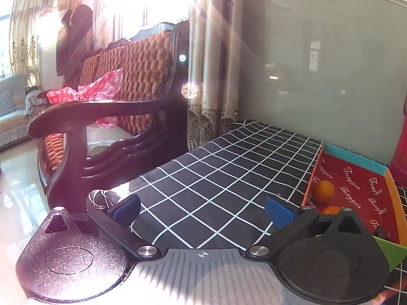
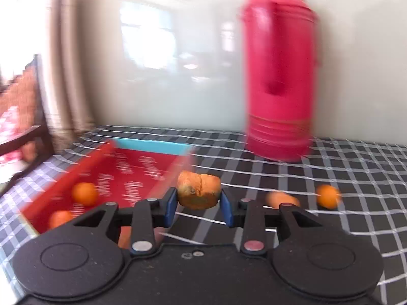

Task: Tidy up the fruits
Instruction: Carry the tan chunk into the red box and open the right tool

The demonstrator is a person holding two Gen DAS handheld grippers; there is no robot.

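Checked cloth covers the surface (image 2: 330, 167). We see two oranges (image 2: 84, 193) already in the red tray (image 2: 152, 164), right tongs (image 2: 199, 203) clamped on a browned fruit (image 2: 199, 190) (blurred), two loose (image 2: 328, 196); left tongs (image 1: 203, 207) apart, empty.

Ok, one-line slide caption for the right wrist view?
Right gripper clamps a bruised orange fruit near the red tray, beside a pink thermos.
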